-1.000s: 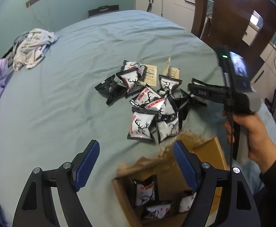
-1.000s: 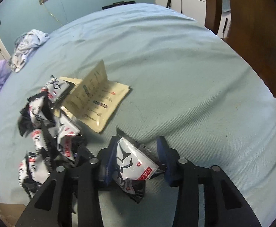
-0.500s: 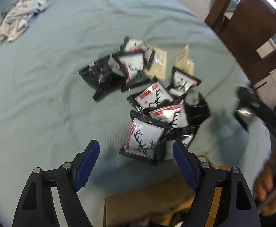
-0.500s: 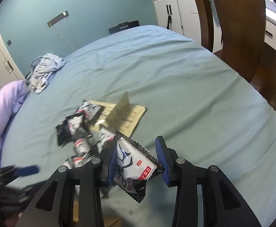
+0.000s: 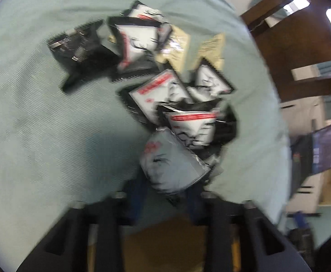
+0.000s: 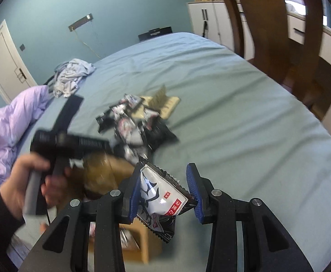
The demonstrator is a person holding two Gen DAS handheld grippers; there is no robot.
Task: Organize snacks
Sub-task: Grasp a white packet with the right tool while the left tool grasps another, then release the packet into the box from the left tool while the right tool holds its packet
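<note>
A blue-sheeted bed point(image 6: 222, 104) carries a snack-packet pile point(image 6: 138, 122), crumpled clothes point(image 6: 72, 79) and a lilac duvet point(image 6: 9, 127).

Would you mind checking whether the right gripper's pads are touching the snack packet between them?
Touching. The right wrist view shows the right gripper with both blue pads pressed against the edges of the snack packet, which hangs lifted clear of the bed.

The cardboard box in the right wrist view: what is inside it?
The cardboard box shows one light snack packet inside. The right gripper, holding a snack packet, covers the rest.
</note>
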